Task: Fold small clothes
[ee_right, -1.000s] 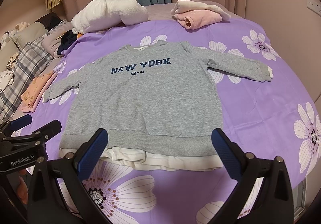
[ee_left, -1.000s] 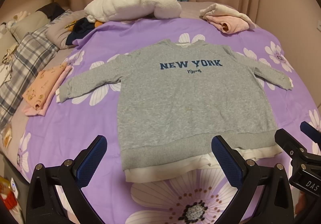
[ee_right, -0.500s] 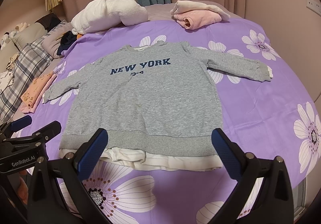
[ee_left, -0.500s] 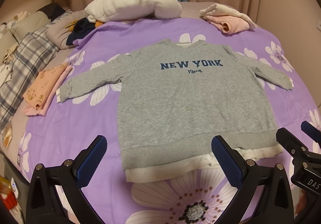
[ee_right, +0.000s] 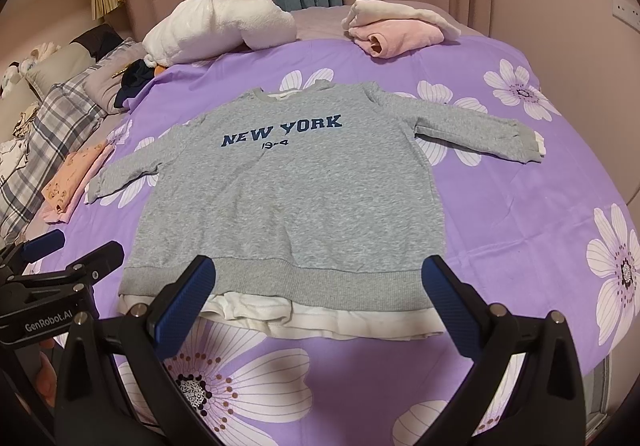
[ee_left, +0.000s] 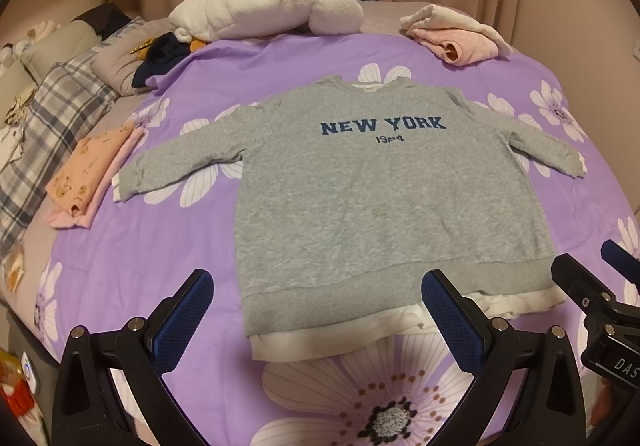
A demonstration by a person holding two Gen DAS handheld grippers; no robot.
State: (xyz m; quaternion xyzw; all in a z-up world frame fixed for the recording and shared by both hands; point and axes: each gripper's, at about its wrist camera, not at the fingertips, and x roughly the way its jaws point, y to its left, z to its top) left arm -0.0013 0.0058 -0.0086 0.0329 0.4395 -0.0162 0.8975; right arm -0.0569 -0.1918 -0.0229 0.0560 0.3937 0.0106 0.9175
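A bed under a purple sheet with big white flowers fills both views, with pink curtains behind it.

The left gripper hangs over the near edge of the bed with its blue-padded fingers wide apart and nothing between them. The right gripper hangs beside it, fingers just as wide apart and equally empty. In the right wrist view the left gripper shows at the lower left; in the left wrist view part of the right gripper shows at the lower right.

Just beyond both sets of fingers lies the sweatshirt, grey, printed NEW YORK, spread flat and face up in the middle of the bed. Its hem, with a white layer showing below it, is nearest the grippers, and both sleeves are spread out to the sides.

Farther out, a folded peach garment sits on a pink one at the left edge of the sheet. A white fleece bundle lies at the far side, with a dark garment beside it and a pink-and-cream pile to the right. A plaid blanket covers the far left.
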